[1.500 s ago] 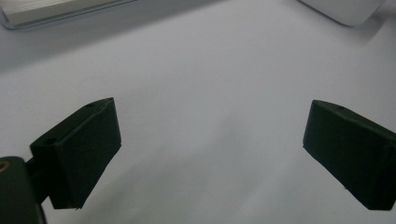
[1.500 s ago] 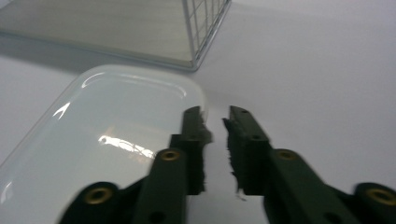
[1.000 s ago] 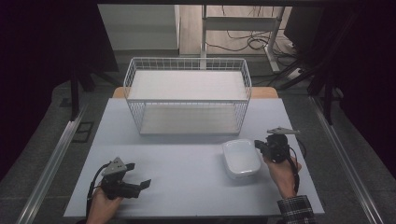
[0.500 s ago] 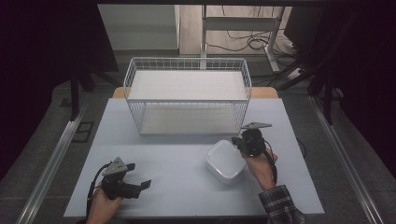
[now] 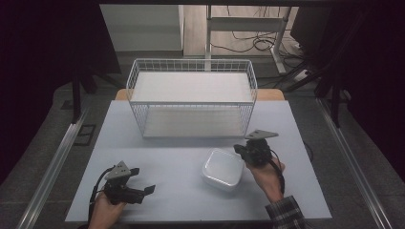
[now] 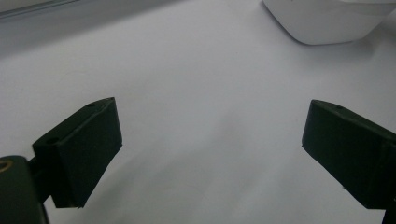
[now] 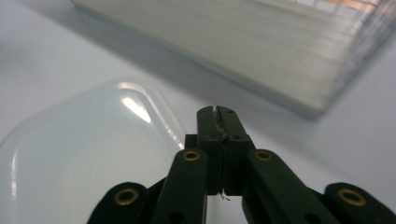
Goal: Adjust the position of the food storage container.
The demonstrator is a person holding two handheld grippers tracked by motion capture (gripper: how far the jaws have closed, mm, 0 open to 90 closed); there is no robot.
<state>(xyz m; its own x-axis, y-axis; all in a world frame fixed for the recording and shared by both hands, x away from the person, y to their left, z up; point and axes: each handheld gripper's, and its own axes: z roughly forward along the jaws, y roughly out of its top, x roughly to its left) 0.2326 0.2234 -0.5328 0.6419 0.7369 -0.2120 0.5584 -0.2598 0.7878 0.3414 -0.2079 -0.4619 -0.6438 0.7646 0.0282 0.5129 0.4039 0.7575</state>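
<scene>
Evidently the step in hand was shifting the white lidded container (image 5: 222, 168) across the pale table (image 5: 181, 191), and the right gripper (image 5: 242, 150) did the work: it sat at the container's two-o'clock corner, touching or just beside it, with its jaws pressed flat together and nothing between them, as the right gripper view made plain. In that view the container (image 7: 88, 154) lay at about nine o'clock from the closed tips, its glossy lid catching the light, while the wire basket (image 7: 261, 51) ran across at twelve to two o'clock. From above, the container stood at about five o'clock of the basket (image 5: 191, 102), apart from it and nearer the person. The left gripper (image 5: 143, 183) rested idle at about eight o'clock on the table, jaws spread wide over bare surface, the container (image 6: 327, 21) far off at one o'clock in its own view. Judging by this, a closed gripper could only push; lifting the container toward the basket would call for opening the jaws and setting them over one rim.
</scene>
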